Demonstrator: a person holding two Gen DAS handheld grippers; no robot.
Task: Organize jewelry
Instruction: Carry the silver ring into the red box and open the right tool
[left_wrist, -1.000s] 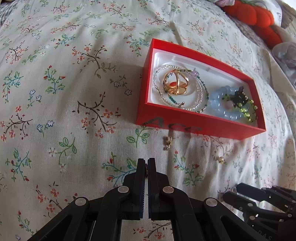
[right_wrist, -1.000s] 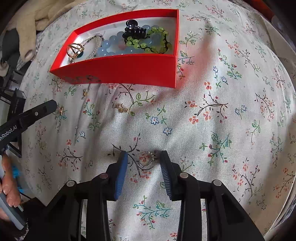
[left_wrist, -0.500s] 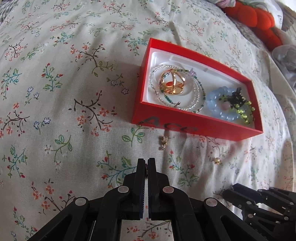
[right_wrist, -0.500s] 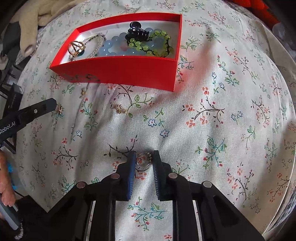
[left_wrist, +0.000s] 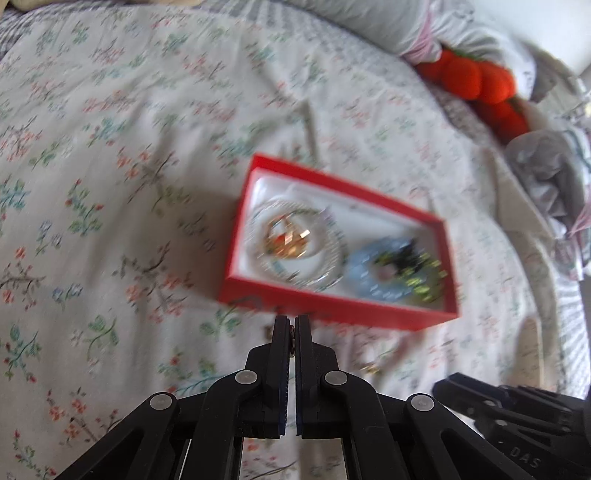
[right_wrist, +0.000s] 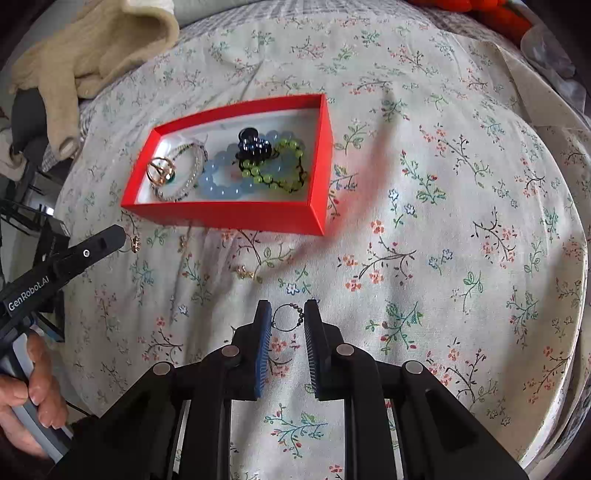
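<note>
Right wrist view: right gripper (right_wrist: 287, 317) pinches a thin ring (right_wrist: 288, 318); left gripper (right_wrist: 125, 238) clamps a gold ring (right_wrist: 134, 243) beside the red box (right_wrist: 236, 218).

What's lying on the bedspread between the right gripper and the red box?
In the right wrist view, one small gold earring lies on the floral bedspread between the right gripper, which holds a thin beaded ring, and the red box.

Soft daylight, one view smearing

Left view is blurring heavily; right view is staying sharp, the red box (right_wrist: 236, 218) casting shadow toward 3 o'clock, edges bending and darkening.
</note>
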